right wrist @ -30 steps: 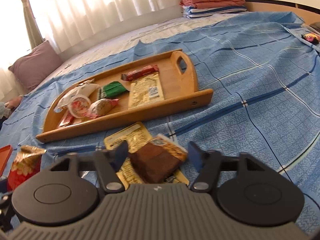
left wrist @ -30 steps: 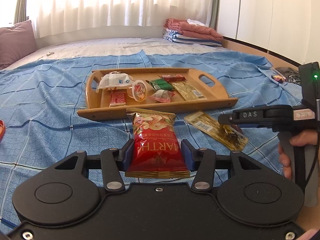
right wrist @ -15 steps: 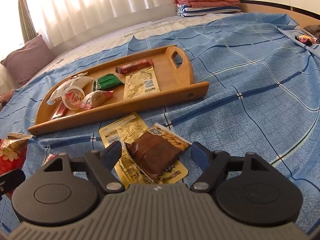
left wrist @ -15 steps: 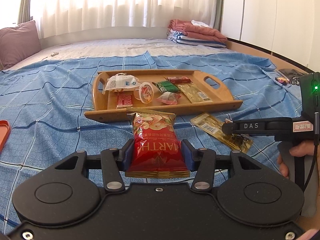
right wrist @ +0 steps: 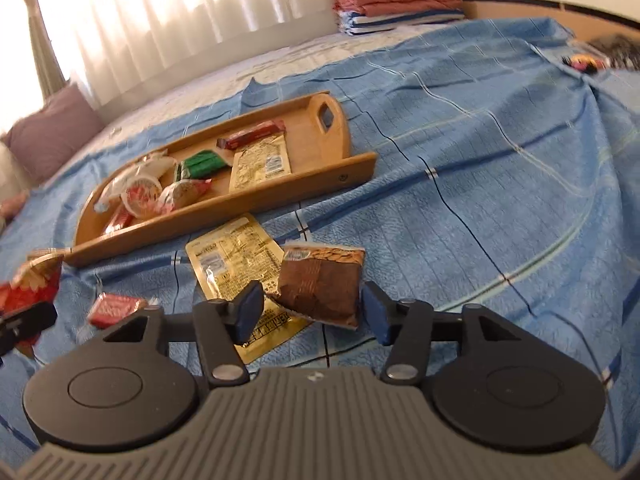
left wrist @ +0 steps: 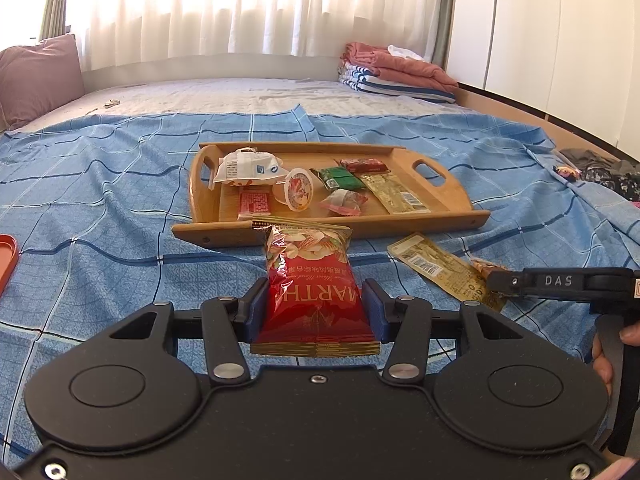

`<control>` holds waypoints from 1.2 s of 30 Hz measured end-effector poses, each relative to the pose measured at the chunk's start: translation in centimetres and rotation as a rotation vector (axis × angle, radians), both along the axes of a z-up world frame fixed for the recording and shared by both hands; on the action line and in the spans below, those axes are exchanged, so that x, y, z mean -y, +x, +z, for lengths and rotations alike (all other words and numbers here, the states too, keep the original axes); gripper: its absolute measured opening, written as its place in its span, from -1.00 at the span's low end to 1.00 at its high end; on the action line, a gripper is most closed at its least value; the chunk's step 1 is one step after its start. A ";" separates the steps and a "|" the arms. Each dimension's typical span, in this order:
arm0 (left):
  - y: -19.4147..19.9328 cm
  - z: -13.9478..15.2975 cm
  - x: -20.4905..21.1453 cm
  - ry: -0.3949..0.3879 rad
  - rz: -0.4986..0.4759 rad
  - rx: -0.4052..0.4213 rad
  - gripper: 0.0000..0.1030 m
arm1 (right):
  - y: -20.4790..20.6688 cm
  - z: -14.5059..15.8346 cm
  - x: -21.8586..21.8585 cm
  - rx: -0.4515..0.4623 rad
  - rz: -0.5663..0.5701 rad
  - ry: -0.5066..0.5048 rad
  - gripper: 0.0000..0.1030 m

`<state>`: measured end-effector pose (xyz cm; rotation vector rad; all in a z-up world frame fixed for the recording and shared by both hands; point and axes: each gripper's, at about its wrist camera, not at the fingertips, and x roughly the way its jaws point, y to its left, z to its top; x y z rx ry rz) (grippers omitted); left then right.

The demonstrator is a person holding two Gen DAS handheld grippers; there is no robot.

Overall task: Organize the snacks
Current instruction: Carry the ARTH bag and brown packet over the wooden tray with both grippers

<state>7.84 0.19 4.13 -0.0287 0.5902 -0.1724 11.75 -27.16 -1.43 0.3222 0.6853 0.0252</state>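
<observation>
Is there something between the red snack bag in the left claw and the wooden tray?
Nothing visible blocks it. The left claw grips the red snack bag, and only bare blue bedspread lies before the wooden tray. Its near rim must be cleared.

Red tray (left wrist: 6,256) cut off at left edge — small red packet (right wrist: 114,307) blurred.

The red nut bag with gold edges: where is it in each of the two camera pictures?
Left wrist view: the red nut bag with gold edges sits bottom centre, clamped in the left claw.
Right wrist view: the same bag shows only partly at the far left edge.
Shared landmark: the wooden handled tray lies on the blue checked bedspread, just beyond the bag.
</observation>
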 end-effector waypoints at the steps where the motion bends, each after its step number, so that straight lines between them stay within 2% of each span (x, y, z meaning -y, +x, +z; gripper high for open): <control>1: 0.0 0.0 0.0 0.000 0.000 0.000 -0.07 | 0.1 -0.1 0.3 0.001 -0.016 0.031 0.39; 3: 0.1 0.0 0.0 0.000 0.000 0.000 -0.07 | 0.6 0.0 0.2 -0.004 -0.041 0.043 0.48; 5: 0.1 0.0 0.0 -0.007 0.003 -0.002 -0.07 | 1.4 -0.1 -0.6 -0.014 -0.046 -0.019 0.48; 8: 0.0 0.1 -0.1 -0.016 0.009 -0.002 -0.07 | 1.9 -0.5 -1.9 -0.006 -0.044 -0.106 0.17; 9: 0.1 0.2 -0.1 -0.019 0.011 -0.005 -0.08 | 1.8 -0.4 -2.1 0.009 -0.049 -0.109 -0.01; 22: 3.0 2.4 -0.8 -0.010 0.022 0.027 -0.08 | 2.7 3.1 -1.2 0.116 -0.042 -0.080 -0.01; 36: 11.5 6.5 -2.1 -0.068 0.054 0.071 -0.09 | 8.3 7.5 -1.6 0.176 0.025 -0.113 -0.01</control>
